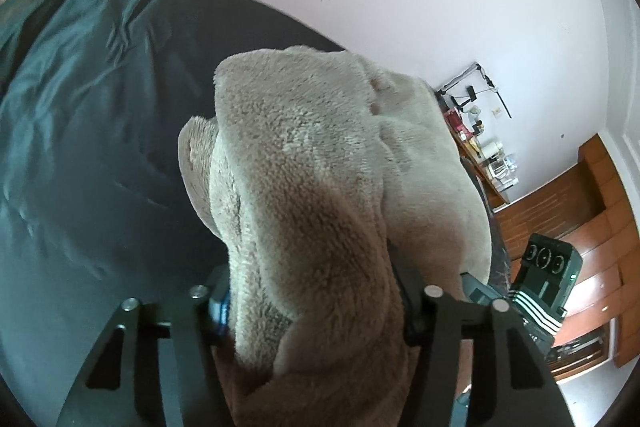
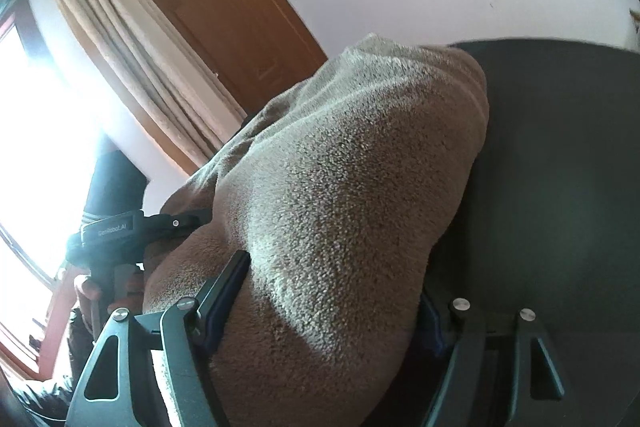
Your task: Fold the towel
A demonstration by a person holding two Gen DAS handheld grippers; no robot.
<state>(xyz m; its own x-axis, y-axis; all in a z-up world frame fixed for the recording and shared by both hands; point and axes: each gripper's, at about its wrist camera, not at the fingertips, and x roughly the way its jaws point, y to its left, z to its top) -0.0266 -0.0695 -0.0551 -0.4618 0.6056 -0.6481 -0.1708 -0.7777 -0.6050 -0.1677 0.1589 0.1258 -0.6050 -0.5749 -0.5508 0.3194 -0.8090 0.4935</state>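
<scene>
Dark bedspread (image 1: 120, 107) underneath; towel (image 1: 320, 155) bunched between both tongs, left gripper (image 1: 316, 307) and right gripper (image 2: 332, 303) each pinching it, bulk draping forward, away from both.

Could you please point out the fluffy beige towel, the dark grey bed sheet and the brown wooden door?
Fluffy beige towel (image 1: 320, 155): left wrist view, its raised top fold.
Dark grey bed sheet (image 2: 560, 167): right wrist view, bare stretch beside the towel.
Brown wooden door (image 2: 224, 15): right wrist view, its middle panel.

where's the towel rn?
The beige towel fills the centre of both wrist views, bunched between the fingers of the left gripper and the right gripper, draped over the dark bed surface.
</scene>
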